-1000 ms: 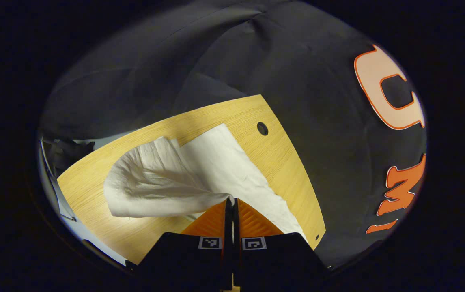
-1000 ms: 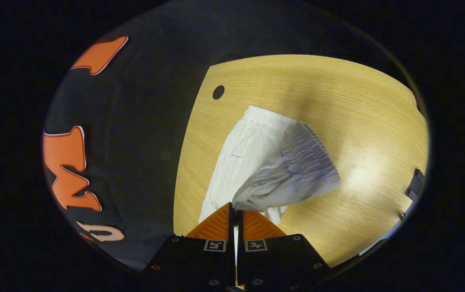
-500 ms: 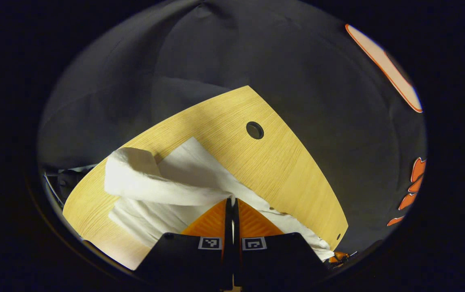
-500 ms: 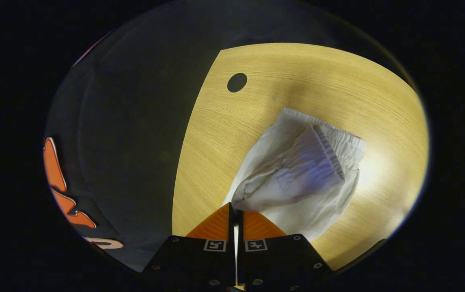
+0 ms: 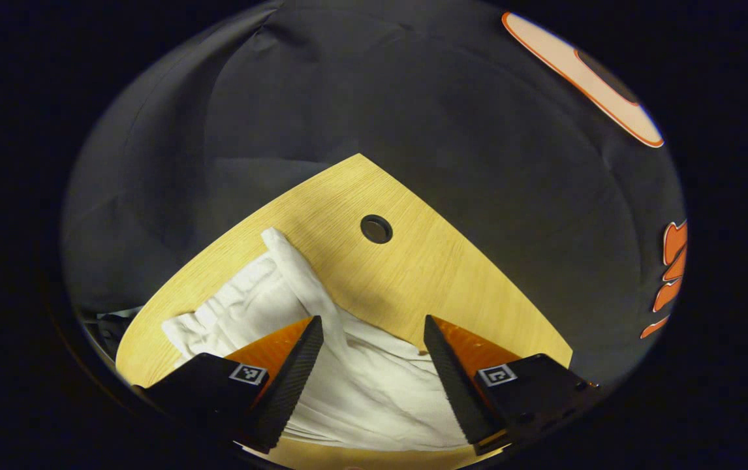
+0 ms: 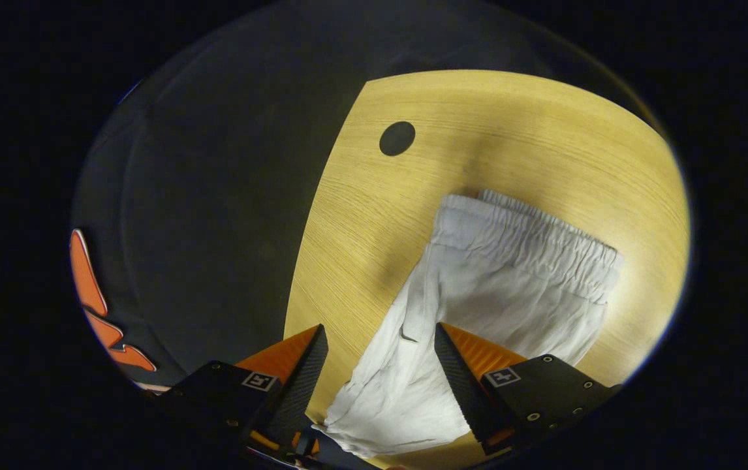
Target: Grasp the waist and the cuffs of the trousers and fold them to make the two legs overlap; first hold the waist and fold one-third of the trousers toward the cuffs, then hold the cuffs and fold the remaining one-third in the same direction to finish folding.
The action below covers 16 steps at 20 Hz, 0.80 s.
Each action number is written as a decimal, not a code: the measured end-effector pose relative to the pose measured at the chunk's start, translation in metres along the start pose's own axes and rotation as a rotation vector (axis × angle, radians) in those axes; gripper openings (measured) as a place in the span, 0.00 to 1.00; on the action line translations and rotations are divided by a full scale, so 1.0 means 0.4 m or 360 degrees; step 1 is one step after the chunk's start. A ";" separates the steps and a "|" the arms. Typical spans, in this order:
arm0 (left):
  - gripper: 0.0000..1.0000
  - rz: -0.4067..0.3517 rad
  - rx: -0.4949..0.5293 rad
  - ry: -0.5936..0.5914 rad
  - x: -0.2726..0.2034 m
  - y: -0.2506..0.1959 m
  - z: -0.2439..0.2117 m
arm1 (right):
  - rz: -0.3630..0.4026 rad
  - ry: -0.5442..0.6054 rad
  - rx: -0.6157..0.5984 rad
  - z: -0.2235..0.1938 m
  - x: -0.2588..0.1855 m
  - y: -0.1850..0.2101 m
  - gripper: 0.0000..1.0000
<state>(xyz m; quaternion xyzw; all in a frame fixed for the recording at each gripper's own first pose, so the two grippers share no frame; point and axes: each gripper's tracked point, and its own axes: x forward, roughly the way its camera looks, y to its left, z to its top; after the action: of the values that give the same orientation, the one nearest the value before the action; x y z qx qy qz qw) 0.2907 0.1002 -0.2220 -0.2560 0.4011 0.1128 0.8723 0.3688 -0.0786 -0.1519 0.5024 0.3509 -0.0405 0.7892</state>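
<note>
White trousers (image 5: 354, 385) lie on the wooden table (image 5: 426, 287), folded along their length so the legs overlap. In the right gripper view the gathered elastic waist (image 6: 530, 241) lies flat at the far end of the trousers (image 6: 498, 300). My left gripper (image 5: 373, 323) is open just above the cloth, with a fabric ridge running between its fingers and nothing pressed. My right gripper (image 6: 380, 329) is open too, its fingers spread over the near part of the trousers, holding nothing.
A round cable hole (image 5: 376, 228) sits in the table beyond the trousers, also visible as the hole (image 6: 397, 138) in the right gripper view. The table edge (image 6: 312, 261) runs close beside the trousers, with the dark booth cloth beyond.
Both grippers were shut on lifted trouser fabric; they carried it over, lowered it and opened. The trousers now lie flat on the table in two layers.
</note>
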 end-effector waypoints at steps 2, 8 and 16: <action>1.00 0.0012 0.0068 -0.0060 -0.026 -0.002 0.005 | 0.0038 -0.0056 -0.0046 0.015 -0.045 0.002 0.99; 1.00 -0.0047 0.0314 -0.0209 -0.133 -0.053 -0.008 | 0.0012 -0.0224 -0.0063 0.073 -0.158 -0.099 0.99; 1.00 0.0055 0.0493 -0.0405 -0.250 -0.050 -0.023 | -0.0190 -0.0264 0.0007 0.101 -0.170 -0.330 0.98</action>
<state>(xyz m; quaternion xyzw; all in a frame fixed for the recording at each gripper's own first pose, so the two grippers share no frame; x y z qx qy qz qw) 0.2278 0.0792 -0.1440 -0.0956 0.3045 0.0961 0.9428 0.2836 -0.1962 -0.2024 0.4772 0.3135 -0.1297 0.8107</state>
